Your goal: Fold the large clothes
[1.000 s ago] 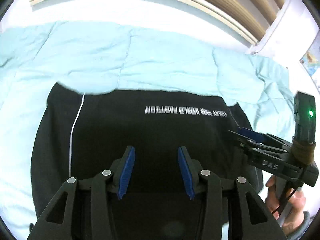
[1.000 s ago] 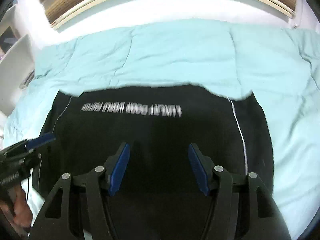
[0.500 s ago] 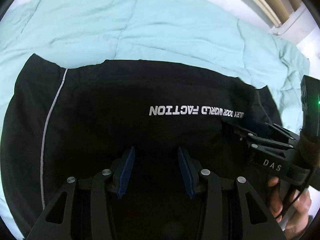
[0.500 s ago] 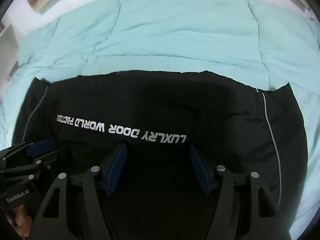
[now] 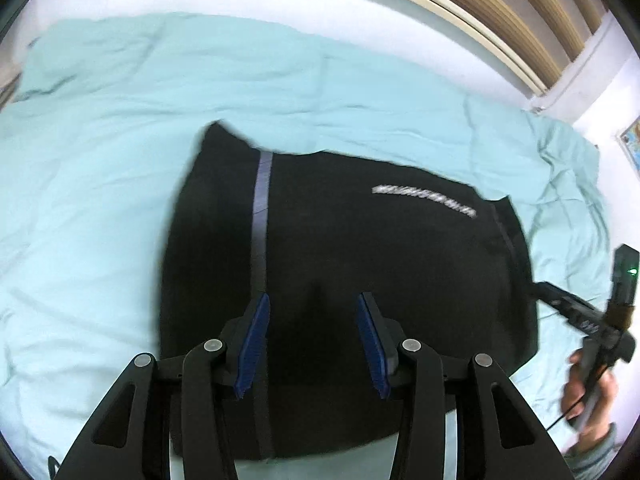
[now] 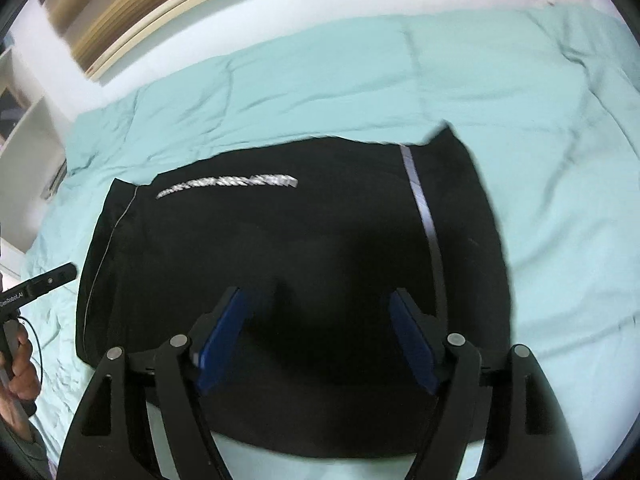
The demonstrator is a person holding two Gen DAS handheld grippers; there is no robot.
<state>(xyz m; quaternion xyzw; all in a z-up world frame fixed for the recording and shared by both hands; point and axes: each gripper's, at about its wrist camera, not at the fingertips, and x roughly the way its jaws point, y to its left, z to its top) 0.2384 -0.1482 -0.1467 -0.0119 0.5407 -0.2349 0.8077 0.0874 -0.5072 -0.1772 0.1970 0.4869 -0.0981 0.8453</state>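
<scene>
A black garment (image 5: 360, 260) lies folded flat on the pale teal duvet (image 5: 100, 200), with blurred white lettering (image 6: 228, 184) and a thin grey stripe (image 6: 420, 200) near each side. My left gripper (image 5: 314, 340) hovers over its near left part, open, with nothing between the blue pads (image 5: 256, 340). My right gripper (image 6: 316, 336) hangs over the near right part, its jaws opening and nothing between them. Each gripper shows in the other's view beside the garment's edge: the right gripper (image 5: 540, 290) and the left gripper (image 6: 60, 272), each held by a hand (image 5: 588, 396).
A slatted wooden headboard (image 5: 480, 12) and a white wall run behind the bed. A white shelf unit (image 6: 24, 152) stands at the bed's left side. A picture (image 5: 632, 144) hangs on the right wall. The duvet (image 6: 560, 160) spreads wide around the garment.
Both grippers dipped close over the garment, then drew back and apart, the left toward its left side, the right toward its right. The right jaws have widened. The garment stays flat.
</scene>
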